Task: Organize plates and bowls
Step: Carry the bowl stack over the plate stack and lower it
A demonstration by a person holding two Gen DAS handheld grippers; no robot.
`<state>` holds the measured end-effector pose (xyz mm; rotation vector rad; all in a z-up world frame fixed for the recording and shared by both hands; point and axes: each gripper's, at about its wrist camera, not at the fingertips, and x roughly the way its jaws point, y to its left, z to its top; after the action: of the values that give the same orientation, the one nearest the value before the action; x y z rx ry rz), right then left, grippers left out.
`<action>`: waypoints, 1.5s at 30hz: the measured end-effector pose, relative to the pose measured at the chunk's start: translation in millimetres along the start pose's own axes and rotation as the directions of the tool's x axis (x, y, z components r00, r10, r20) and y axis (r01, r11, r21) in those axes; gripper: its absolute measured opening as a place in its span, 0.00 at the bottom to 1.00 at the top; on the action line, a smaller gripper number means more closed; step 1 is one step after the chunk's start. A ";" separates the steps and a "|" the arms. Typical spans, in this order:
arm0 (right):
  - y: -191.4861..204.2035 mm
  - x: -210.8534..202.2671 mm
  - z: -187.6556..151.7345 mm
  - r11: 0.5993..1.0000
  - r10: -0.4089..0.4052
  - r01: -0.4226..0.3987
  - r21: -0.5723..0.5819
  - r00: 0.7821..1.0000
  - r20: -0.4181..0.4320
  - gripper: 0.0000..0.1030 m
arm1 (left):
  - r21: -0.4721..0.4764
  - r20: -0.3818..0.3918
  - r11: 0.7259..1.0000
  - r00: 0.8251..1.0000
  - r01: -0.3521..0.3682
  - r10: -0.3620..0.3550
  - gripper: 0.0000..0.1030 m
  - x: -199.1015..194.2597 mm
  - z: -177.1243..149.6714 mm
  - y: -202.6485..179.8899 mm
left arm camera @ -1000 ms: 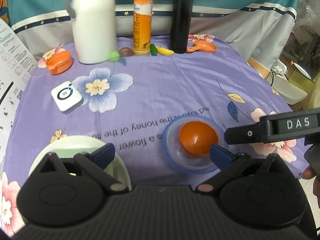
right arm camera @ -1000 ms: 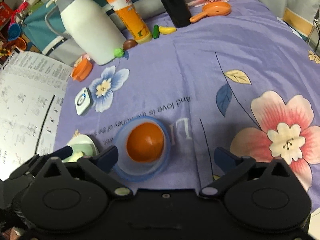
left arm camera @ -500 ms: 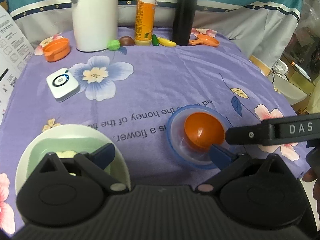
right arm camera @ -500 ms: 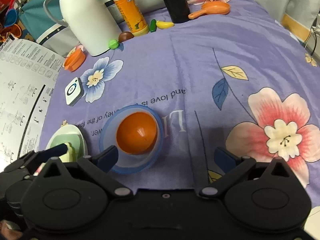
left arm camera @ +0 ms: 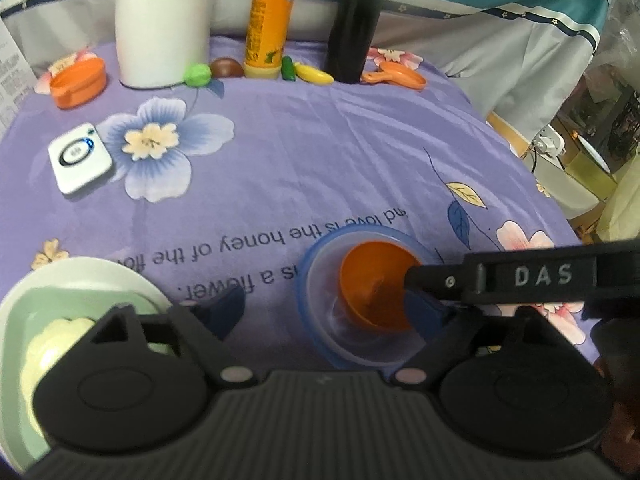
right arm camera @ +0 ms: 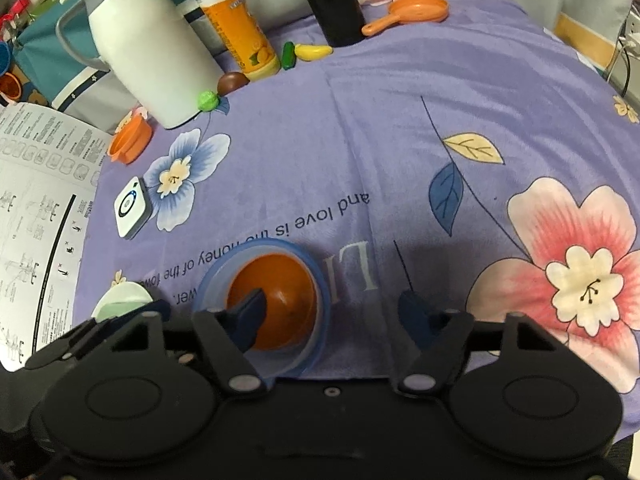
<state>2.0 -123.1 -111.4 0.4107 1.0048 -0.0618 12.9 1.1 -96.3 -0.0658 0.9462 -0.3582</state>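
Right now my right tool [right arm camera: 336,312] has just been closing, one finger inside the orange bowl [right arm camera: 280,300] and the other outside the blue-rimmed clear bowl [right arm camera: 320,280], but the pads are not yet pressing. My left tool [left arm camera: 328,308] has also been narrowing over the bowl's near rim, still unclamped. At eight o'clock the white plate [left arm camera: 24,296] carries a green square dish [left arm camera: 28,320]. I judge the stacking partly done, with the two groups still apart. Readable writing: "DAS" on the tool, "and love is the honey of the" on the purple cloth [right arm camera: 360,120] covering the surface.
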 end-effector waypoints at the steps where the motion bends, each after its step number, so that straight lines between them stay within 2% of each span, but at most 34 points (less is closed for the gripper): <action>1: 0.7 1.9 -0.3 1.000 0.004 -0.004 -0.002 1.000 -0.004 0.59 | -0.008 -0.004 1.000 1.000 0.008 -0.008 0.77 1.6 -0.2 0.9; 4: 2.1 5.1 -0.5 1.000 0.017 -0.017 -0.005 1.000 -0.012 0.50 | -0.018 -0.019 1.000 0.999 0.025 -0.026 0.67 6.2 -1.2 2.1; 6: 4.1 7.8 -0.6 1.000 0.022 -0.022 -0.008 1.000 -0.019 0.44 | -0.019 -0.030 0.999 0.999 0.040 -0.040 0.55 8.4 -1.6 2.4; 8: 6.8 10.6 -1.0 1.000 0.026 -0.027 -0.015 0.999 -0.024 0.37 | -0.014 -0.045 0.999 0.998 0.051 -0.052 0.48 10.7 -2.9 0.9; 9: 8.9 11.7 -1.8 0.999 0.027 -0.027 -0.023 0.999 -0.025 0.31 | -0.011 -0.047 0.999 0.998 0.045 -0.046 0.47 11.0 -4.0 -0.1; 13: 16.0 9.9 -4.2 0.998 -0.007 0.006 -0.059 1.000 -0.007 0.22 | -0.006 -0.051 1.000 0.999 0.015 -0.016 0.45 10.2 -4.8 -3.3; 23: 47.2 -1.1 -0.1 0.992 -0.027 0.027 -0.123 1.000 0.000 0.21 | -0.044 -0.034 0.998 0.999 -0.041 0.040 0.42 -15.5 1.9 7.8; 28: 82.1 -3.6 3.0 0.984 0.009 -0.012 -0.177 1.000 -0.016 0.21 | -0.092 -0.015 0.991 0.996 -0.093 0.092 0.42 -40.6 2.1 31.0; 35: 144.7 5.9 -2.1 0.963 0.078 -0.096 -0.250 0.994 -0.081 0.21 | -0.155 -0.014 0.973 0.985 -0.173 0.173 0.42 -77.8 -5.8 79.1; 40: 183.4 15.6 -12.8 0.945 0.101 -0.138 -0.295 0.985 -0.136 0.21 | -0.204 -0.029 0.959 0.980 -0.199 0.197 0.42 -94.5 -17.4 111.0; 45: 206.1 23.6 -23.7 0.933 0.094 -0.146 -0.330 0.981 -0.168 0.21 | -0.234 -0.042 0.949 0.977 -0.212 0.208 0.42 -100.9 -29.2 129.7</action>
<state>44.6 78.8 -78.9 0.1579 1.1124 0.2556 -28.9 159.0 -61.8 -0.1796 0.9989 -0.0465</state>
